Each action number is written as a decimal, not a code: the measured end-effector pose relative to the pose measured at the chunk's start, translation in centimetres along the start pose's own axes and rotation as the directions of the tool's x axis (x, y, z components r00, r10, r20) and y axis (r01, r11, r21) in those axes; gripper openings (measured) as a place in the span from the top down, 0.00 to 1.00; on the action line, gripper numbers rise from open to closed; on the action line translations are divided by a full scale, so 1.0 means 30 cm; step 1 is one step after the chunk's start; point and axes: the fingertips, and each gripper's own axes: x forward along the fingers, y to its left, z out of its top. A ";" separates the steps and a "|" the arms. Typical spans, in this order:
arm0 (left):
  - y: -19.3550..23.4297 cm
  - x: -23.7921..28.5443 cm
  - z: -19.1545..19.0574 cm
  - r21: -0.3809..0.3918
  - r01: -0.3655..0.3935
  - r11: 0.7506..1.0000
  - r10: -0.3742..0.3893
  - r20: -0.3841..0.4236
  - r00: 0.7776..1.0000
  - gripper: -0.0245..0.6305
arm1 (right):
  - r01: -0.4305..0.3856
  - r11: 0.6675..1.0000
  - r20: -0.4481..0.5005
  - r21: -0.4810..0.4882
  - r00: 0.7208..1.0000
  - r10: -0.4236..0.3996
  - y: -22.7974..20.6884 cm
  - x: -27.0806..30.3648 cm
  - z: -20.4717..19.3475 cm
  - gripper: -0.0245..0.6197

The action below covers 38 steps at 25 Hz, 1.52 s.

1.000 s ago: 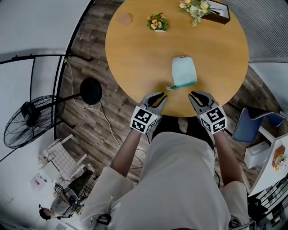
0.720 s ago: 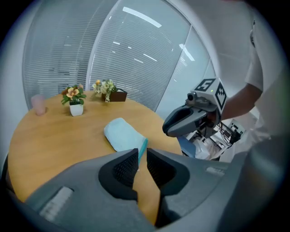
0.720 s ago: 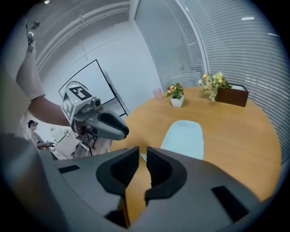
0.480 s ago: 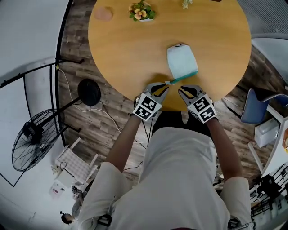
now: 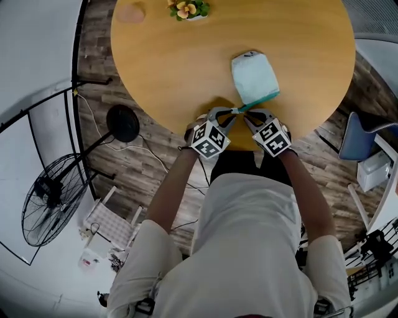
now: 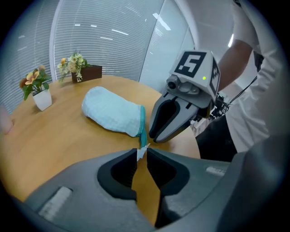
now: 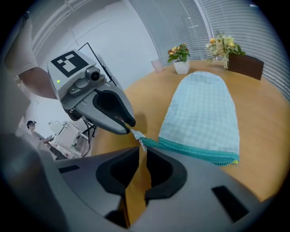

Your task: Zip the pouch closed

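A light blue pouch (image 5: pixel 254 76) lies on the round wooden table (image 5: pixel 174 62), its teal zipper (image 5: pixel 260 99) along the edge nearest me. Both grippers meet at the zipper's left end by the table's near edge. My left gripper (image 5: pixel 231 114) is shut on the small white tab (image 6: pixel 142 152) at that end. Next to it, my right gripper (image 5: pixel 247 115) has its jaws shut on the zipper pull (image 7: pixel 141 145). The right gripper view shows the pouch (image 7: pixel 201 111), the zipper (image 7: pixel 195 152) and the left gripper (image 7: pixel 131 129). In the left gripper view the right gripper (image 6: pixel 154 136) touches the pouch (image 6: pixel 111 111).
A white pot of flowers (image 5: pixel 186 9) and a pink disc (image 5: pixel 130 12) sit at the table's far side. A standing fan (image 5: pixel 53 192) with its round base (image 5: pixel 122 123) is on the floor at left. A blue chair (image 5: pixel 357 136) stands at right.
Both grippers have moved forward from the table's edge and come together at the zipper's left end, closing on the tab and the pull. The pouch has stayed put.
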 end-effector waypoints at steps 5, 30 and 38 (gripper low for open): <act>0.012 0.049 -0.049 0.080 -0.016 0.997 0.022 -0.083 0.996 0.86 | 0.023 0.999 -0.024 -0.046 0.999 -0.024 -0.005 0.039 -0.009 0.88; 0.022 0.005 -0.020 -0.102 0.024 0.994 -0.025 -0.009 1.000 0.93 | 0.087 0.991 -0.021 -0.097 0.996 -0.090 -0.071 -0.035 -0.008 0.95; 0.048 -0.021 -0.001 -0.125 0.005 0.992 -0.005 0.004 1.000 0.93 | 0.109 0.990 -0.026 -0.091 0.993 -0.112 -0.111 -0.065 0.002 0.96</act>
